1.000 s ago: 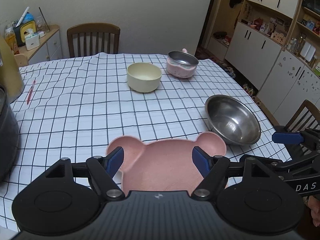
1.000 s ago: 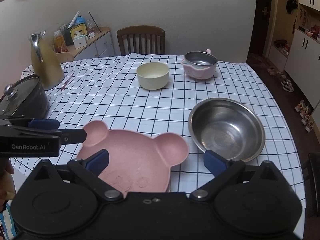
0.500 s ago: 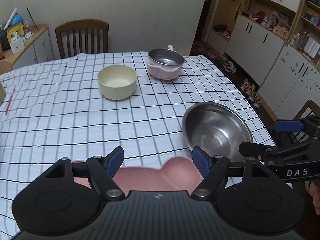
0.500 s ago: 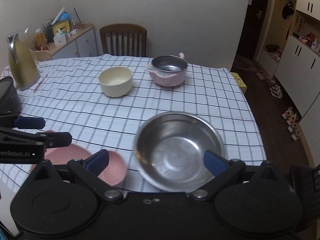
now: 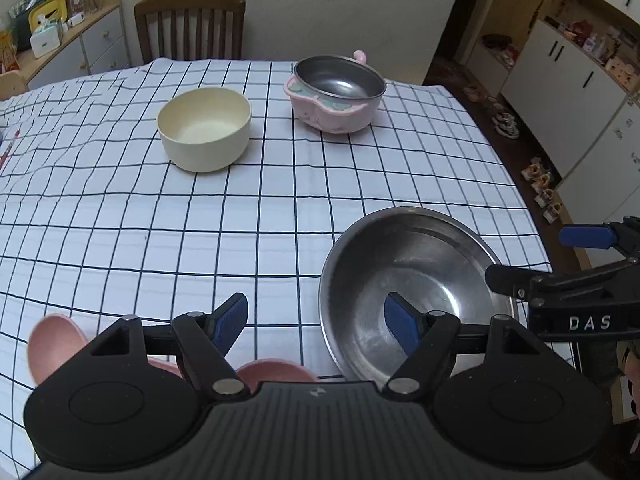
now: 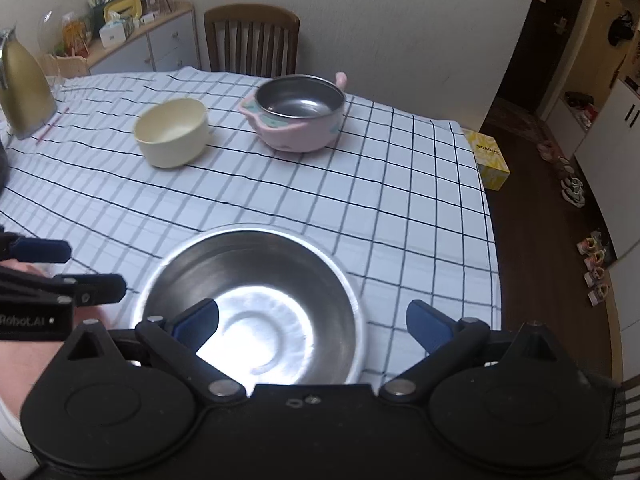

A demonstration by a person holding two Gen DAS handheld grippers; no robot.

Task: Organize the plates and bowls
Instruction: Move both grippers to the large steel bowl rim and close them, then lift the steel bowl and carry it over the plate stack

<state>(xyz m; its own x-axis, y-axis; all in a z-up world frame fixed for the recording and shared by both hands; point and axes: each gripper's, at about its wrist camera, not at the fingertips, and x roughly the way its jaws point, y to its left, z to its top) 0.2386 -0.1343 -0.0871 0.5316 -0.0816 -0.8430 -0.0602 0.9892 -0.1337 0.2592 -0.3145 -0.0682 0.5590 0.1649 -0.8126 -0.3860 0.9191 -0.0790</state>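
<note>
A wide steel bowl (image 5: pixel 408 292) (image 6: pixel 252 308) sits at the near right of the checked tablecloth (image 5: pixel 120 232). My left gripper (image 5: pixel 316 320) (image 6: pixel 94 268) is open, and the bowl's left rim lies between its jaws. My right gripper (image 6: pixel 312 326) (image 5: pixel 528 256) is open too, one finger over the bowl's inside, the other past its right rim. A pink bear-shaped plate (image 5: pixel 56 340) shows only its ears under the left gripper. Farther back stand a cream bowl (image 5: pixel 204 134) (image 6: pixel 172 132) and a pink bowl with a steel liner (image 5: pixel 336 94) (image 6: pixel 296 116).
A wooden chair (image 6: pixel 252 40) stands at the table's far side. A gold kettle (image 6: pixel 24 88) is at the far left. The table's right edge drops to a dark floor with a yellow box (image 6: pixel 490 158) and shoes. White cabinets (image 5: pixel 560 92) line the right wall.
Both grippers have swung right, from over the pink plate to over the steel bowl. The plate has slipped to the lower left of the left wrist view. Both stay open.
</note>
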